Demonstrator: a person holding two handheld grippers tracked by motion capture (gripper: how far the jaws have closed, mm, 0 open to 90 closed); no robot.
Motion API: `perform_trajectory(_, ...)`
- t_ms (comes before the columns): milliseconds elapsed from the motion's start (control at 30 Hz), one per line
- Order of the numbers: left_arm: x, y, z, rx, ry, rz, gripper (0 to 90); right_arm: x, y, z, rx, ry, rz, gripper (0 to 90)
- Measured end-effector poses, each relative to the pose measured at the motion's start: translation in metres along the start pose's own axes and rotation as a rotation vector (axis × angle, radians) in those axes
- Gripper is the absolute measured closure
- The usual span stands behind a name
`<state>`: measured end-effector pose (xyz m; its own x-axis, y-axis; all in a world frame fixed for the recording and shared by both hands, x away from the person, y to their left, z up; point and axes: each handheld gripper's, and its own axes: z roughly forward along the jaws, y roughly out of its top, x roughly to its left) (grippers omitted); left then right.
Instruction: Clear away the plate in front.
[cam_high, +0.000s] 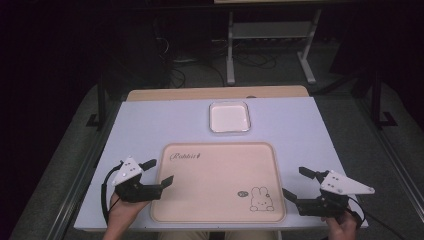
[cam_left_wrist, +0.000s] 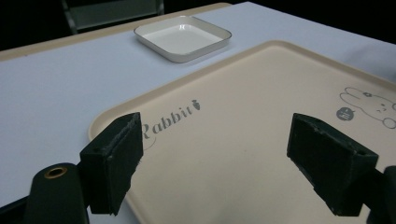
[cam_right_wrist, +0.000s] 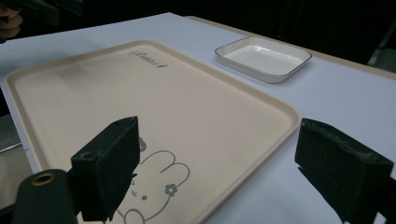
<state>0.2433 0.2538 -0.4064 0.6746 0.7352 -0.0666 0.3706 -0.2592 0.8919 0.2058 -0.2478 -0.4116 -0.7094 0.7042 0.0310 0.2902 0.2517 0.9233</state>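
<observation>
At the left of the high view we see the left hand (cam_high: 120, 212) coming in from the bottom edge, holding the left gripper (cam_high: 161, 172) just off the left edge of the beige tray (cam_high: 218, 150). Its jaws stand wide apart with nothing between them; one reaches over the tray's left rim, the other hangs over the table (cam_high: 150, 120) beside it. In the left gripper view the two black jaws frame the word "Rabbit" (cam_left_wrist: 170, 120) printed near the tray's corner, and we see the bare tray surface in the gap.

The tray lies flat at the near middle of the white-covered table, its long side running left to right. A small rabbit drawing (cam_high: 260, 198) sits in its near right corner. Beyond the tray, near its far edge but apart from it, a square white dish (cam_high: 229, 117) rests on the table with nothing in it.

At the right we see the right hand (cam_high: 341, 227) holding the right gripper (cam_high: 295, 182) just beside the tray's right edge. Its jaws are also spread wide and grasp nothing. In the right gripper view one jaw hovers over the rabbit drawing (cam_right_wrist: 156, 179) and the other over the table outside the tray's rim, so the rim runs between them.
</observation>
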Motion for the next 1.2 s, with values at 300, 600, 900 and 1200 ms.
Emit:
perform_trajectory(300,-0.002,0.014,0.021,0.011,-0.006,0.015,18.1,-0.001,0.0,0.0,-0.001,0.006,-0.004,13.1)
perform_trajectory(600,0.0,0.04,0.046,0.038,-0.025,0.014,17.3,0.001,0.0,0.001,0.001,0.015,-0.019,13.1)
perform_trajectory(900,0.002,0.066,0.074,0.077,-0.036,0.037,19.7,0.001,0.0,0.001,0.004,0.017,-0.03,13.1)
perform_trajectory(1200,0.006,0.079,0.106,0.128,-0.045,0.02,19.7,0.0,0.0,0.0,0.0,0.012,-0.024,13.1)
